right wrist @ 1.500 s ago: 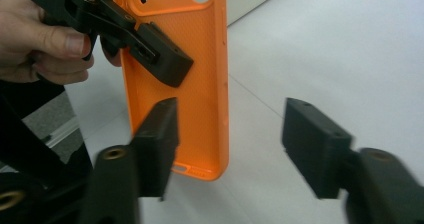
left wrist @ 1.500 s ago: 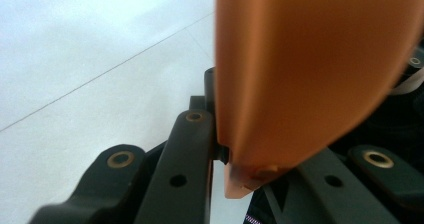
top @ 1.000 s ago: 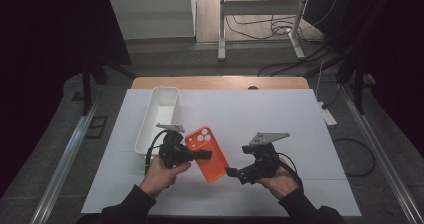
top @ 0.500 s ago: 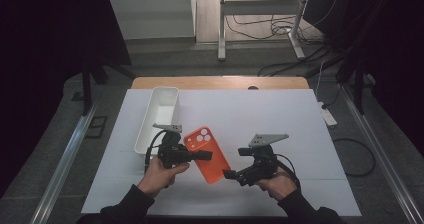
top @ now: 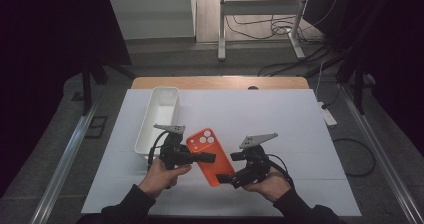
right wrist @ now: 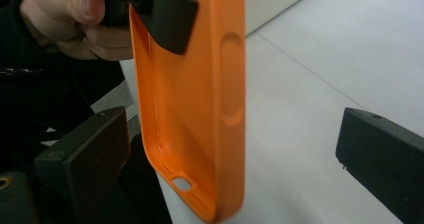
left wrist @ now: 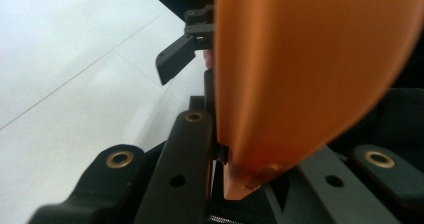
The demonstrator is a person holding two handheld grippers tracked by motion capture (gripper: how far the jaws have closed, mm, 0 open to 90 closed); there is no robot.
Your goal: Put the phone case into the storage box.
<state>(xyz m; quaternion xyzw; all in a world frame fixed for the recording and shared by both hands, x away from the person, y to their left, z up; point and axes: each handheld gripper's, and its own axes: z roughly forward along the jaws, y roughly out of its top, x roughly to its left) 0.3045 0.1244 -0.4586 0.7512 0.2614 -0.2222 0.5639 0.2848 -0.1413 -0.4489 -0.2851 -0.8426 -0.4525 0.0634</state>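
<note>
Your left gripper (top: 209,158) has its black jaws clamped on the long edge of the orange, soft-looking moulded phone case (top: 210,156), holding it just above the white table sheet (top: 300,124). Your right gripper (right wrist: 230,149) stands with its matte, blocky jaws spread, the case's rounded bottom end between them and untouched. The case is thin-walled with rounded corners, a raised camera block and an oval side cut-out. Beside your left hand (top: 162,174) sits the long white plastic bin (top: 159,118). Compared with a second ago, the case is still in about the same place and your right gripper has edged closer to its lower end.
</note>
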